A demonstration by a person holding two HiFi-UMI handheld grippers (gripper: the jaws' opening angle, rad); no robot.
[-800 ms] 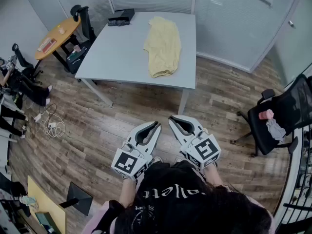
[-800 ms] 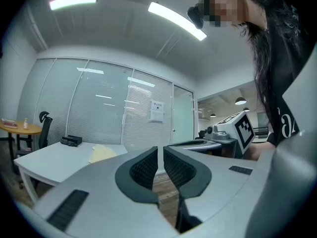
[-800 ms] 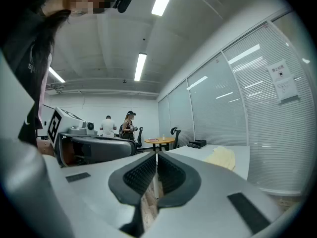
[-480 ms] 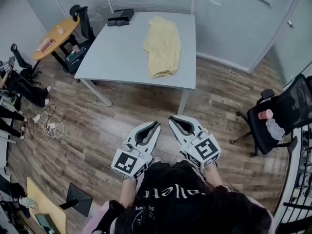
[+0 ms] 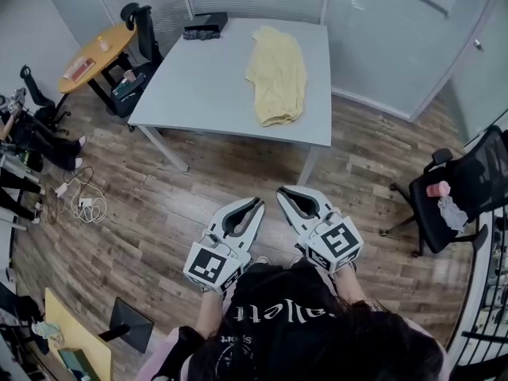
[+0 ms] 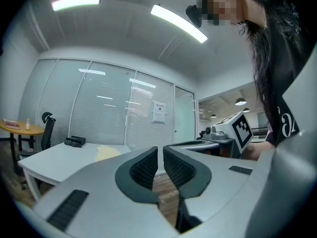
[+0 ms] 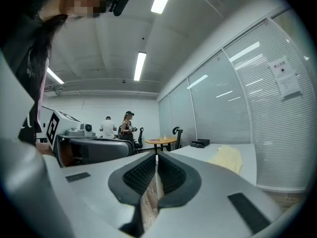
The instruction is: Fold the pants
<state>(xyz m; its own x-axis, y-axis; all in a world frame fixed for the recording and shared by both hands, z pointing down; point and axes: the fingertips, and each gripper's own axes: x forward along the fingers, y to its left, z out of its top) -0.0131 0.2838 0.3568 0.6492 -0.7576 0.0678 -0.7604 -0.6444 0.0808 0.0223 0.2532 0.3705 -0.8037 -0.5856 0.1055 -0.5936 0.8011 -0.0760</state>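
Observation:
The pale yellow pants [image 5: 276,74] lie lengthwise on the right half of a light grey table [image 5: 206,86]; they also show as a yellow heap [image 7: 227,158] in the right gripper view and a low patch [image 6: 107,152] in the left gripper view. My left gripper [image 5: 256,205] and right gripper [image 5: 281,193] are held side by side close to my body, well short of the table, over the wooden floor. Both are shut with nothing between the jaws [image 6: 160,151] [image 7: 156,158].
A black box [image 5: 205,25] sits at the table's far left corner. A round wooden table [image 5: 97,50] and a black chair [image 5: 143,22] stand to the left. Another black office chair [image 5: 464,193] with items on it is at the right. Cables [image 5: 83,203] lie on the floor.
The view has shifted slightly, so the table sits a little further right and lower. Both grippers stay shut and in the same place.

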